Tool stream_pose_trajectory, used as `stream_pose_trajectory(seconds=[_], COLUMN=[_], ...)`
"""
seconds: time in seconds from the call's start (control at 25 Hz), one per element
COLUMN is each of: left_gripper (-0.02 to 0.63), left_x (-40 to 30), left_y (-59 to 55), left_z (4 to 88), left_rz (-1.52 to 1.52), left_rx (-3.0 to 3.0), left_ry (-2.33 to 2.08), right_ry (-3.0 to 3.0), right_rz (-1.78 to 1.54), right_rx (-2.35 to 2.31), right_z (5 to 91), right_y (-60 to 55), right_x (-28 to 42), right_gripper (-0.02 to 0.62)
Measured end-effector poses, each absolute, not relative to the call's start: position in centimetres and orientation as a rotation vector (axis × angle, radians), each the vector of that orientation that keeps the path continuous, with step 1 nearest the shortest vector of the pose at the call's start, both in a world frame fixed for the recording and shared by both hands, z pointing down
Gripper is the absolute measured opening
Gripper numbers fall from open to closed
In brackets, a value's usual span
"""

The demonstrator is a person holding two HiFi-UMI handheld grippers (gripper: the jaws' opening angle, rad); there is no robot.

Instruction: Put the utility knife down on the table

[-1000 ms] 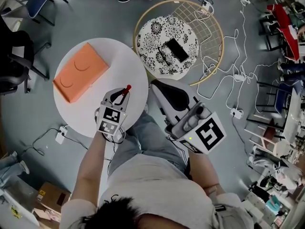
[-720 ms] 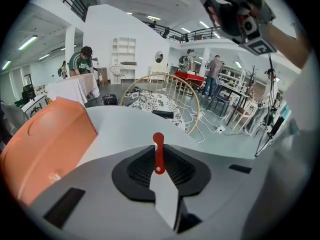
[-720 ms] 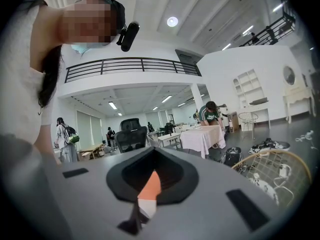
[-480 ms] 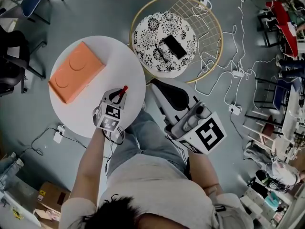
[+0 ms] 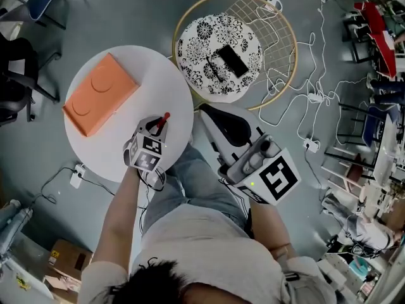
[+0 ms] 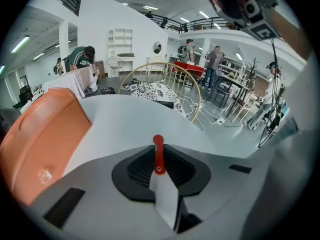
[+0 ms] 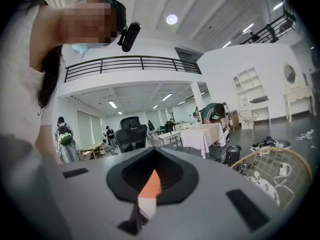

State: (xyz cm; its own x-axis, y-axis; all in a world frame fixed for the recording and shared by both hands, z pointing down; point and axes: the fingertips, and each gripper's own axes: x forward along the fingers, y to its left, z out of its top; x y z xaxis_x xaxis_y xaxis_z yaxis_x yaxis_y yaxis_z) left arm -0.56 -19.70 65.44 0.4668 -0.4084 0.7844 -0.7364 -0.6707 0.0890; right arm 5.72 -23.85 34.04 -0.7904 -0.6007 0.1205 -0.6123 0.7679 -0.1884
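Left gripper view: claw [image 6: 163, 186] pinches slim red knife [image 6: 158, 151].

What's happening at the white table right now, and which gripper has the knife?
A person is working with a handheld gripper in each hand. The left gripper is shut on a red utility knife and holds it over the round white table, near its right edge. The knife is not yet released. An orange box lies on the table's left part. The right gripper is shut with nothing visible in it, off the table above the person's lap.
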Motion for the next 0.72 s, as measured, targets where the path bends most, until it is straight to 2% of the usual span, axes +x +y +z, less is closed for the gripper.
stream_pose_trajectory(seconds=[0.72], left_gripper=[0.063], left_x=[-0.65], left_y=[-19.38], left_z=[64.95], left_rz=[1.028], left_rx=[2.335], left_ry=[-0.952], right_ry=[-2.925], right_rz=[0.309], right_rx=[0.968], right_z=[33.58], right_y=[-23.04], right_x=[5.21], right_gripper=[0.009])
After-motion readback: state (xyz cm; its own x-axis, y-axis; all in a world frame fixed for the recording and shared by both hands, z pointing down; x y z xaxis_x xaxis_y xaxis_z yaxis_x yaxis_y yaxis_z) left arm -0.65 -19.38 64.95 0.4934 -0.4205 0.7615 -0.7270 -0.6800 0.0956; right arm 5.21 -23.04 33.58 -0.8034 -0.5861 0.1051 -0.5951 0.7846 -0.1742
